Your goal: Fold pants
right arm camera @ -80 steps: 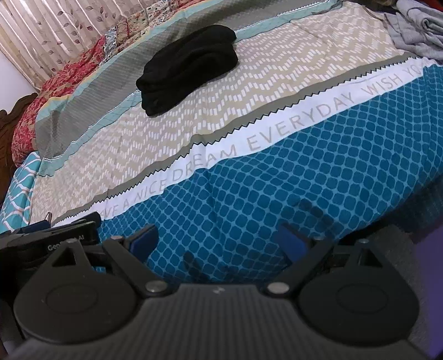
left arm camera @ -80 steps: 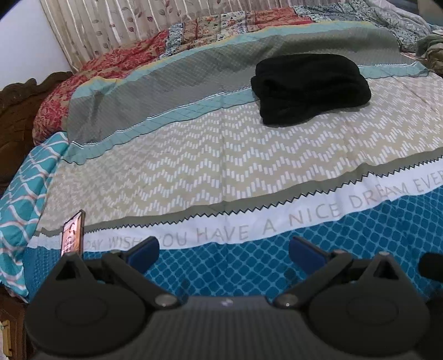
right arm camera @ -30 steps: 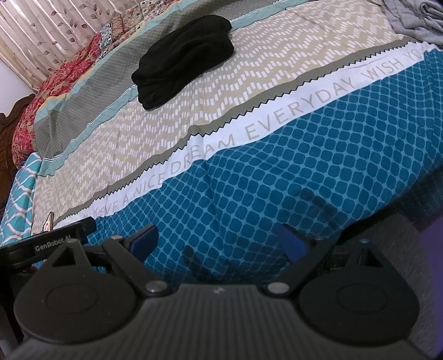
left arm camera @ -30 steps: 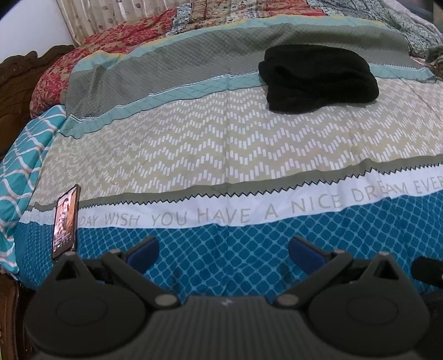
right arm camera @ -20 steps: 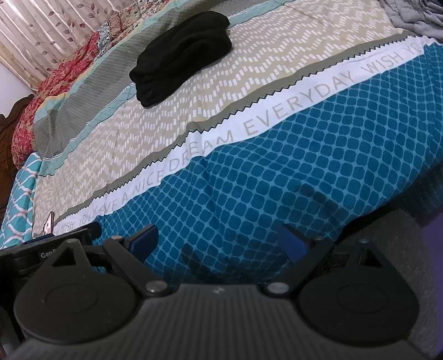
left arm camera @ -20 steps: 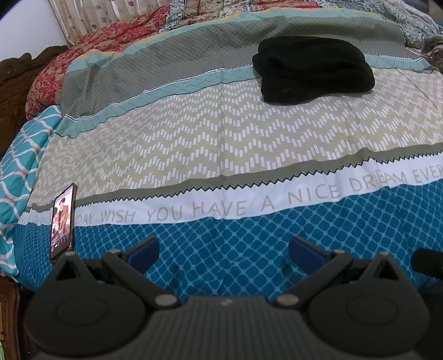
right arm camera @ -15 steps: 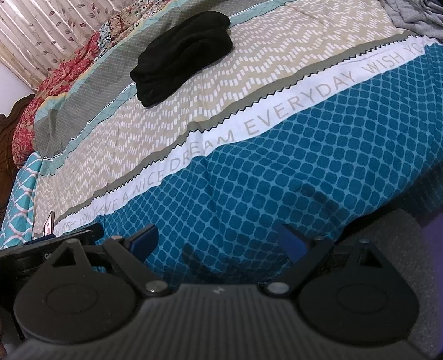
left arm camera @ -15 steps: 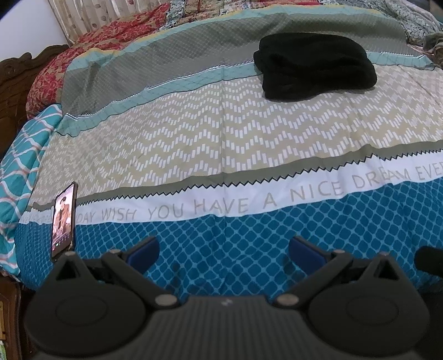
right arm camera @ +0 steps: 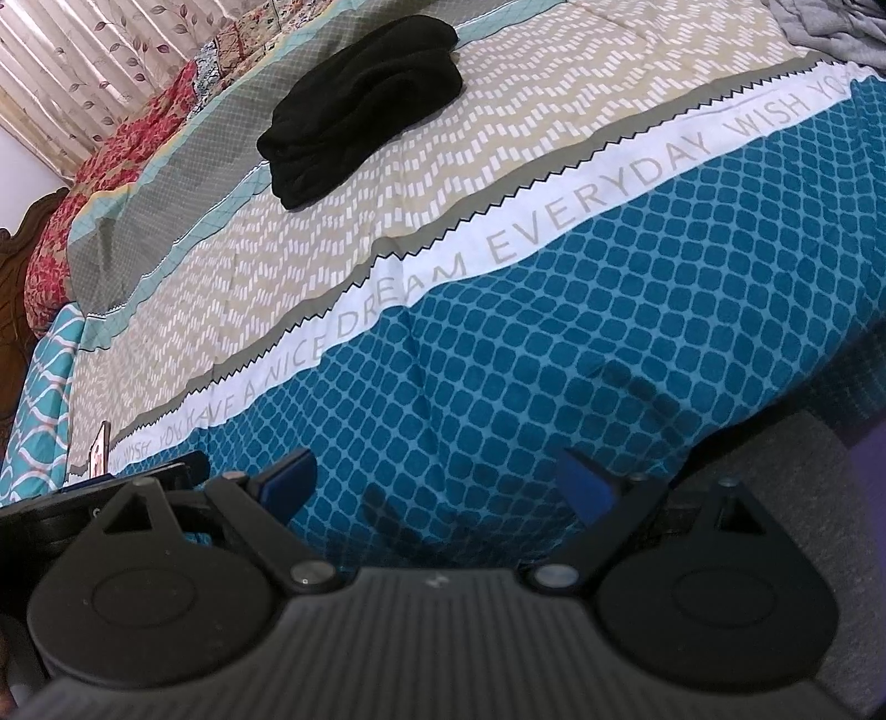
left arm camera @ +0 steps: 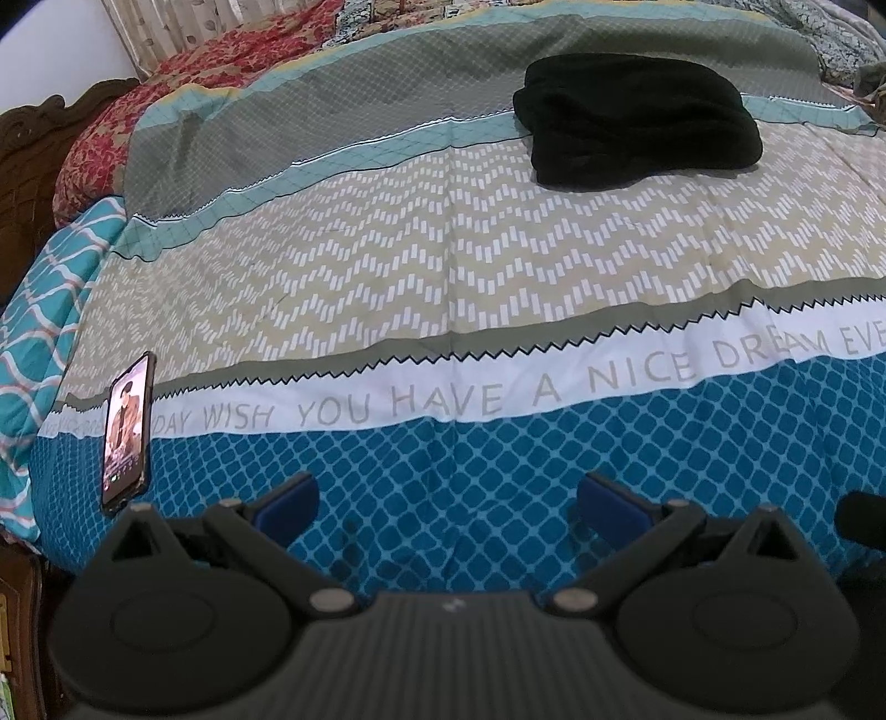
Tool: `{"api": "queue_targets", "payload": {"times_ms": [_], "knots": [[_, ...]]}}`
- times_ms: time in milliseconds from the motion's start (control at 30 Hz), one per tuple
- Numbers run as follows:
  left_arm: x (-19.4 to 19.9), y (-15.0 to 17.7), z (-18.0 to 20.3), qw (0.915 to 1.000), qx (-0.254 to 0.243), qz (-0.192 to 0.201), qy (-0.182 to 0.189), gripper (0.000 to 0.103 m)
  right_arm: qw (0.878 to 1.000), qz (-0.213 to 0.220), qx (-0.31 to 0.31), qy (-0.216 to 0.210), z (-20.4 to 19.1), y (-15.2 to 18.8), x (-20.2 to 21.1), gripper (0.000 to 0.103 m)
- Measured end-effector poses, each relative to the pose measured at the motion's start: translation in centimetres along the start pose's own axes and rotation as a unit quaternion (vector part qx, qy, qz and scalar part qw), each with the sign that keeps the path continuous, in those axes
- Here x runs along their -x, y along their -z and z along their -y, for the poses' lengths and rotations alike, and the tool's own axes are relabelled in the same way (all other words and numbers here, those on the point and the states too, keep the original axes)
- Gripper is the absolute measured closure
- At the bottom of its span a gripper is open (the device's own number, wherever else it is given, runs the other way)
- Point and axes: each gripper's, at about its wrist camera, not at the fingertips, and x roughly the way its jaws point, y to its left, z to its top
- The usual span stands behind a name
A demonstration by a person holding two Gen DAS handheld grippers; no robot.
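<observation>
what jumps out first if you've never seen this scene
A folded black garment lies alone on the far part of the patterned bedspread, probably the pants. A lit phone lies at the bed's near left edge. The left gripper and right gripper hover open and empty over the blue band.

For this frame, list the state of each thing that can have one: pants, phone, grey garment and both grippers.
Black pants: folded into a compact bundle, lying on the bedspread, untouched.
Phone: lying on the bed near its edge, screen lit.
Grey garment: crumpled at the far corner of the bed.
Left gripper: open, empty, over the blue band.
Right gripper: open, empty, over the blue band.
</observation>
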Motion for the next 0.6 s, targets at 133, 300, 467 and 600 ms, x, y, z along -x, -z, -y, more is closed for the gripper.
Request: {"api": "queue_targets", "payload": {"times_ms": [133,300,467,600], "knots": [[-0.04,-0.04,-0.12,1.0000,0.004,-0.002,0.003,0.000,1.000,-0.002,-0.001,0.000,-0.02,-0.02,-0.16,0.008],[0.06,0.07,-0.01,1.0000,0.001,0.000,0.007,0.000,1.000,-0.003,-0.002,0.000,-0.10,0.04,-0.20,0.008],[0.20,0.08,0.14,0.9999,-0.004,0.003,0.010,0.000,1.000,-0.001,-0.001,0.001,-0.05,0.08,-0.16,0.008],[0.26,0.10,0.21,0.9999,-0.006,0.003,0.011,0.000,1.000,-0.002,-0.002,0.000,0.14,0.02,-0.09,0.008]]}}
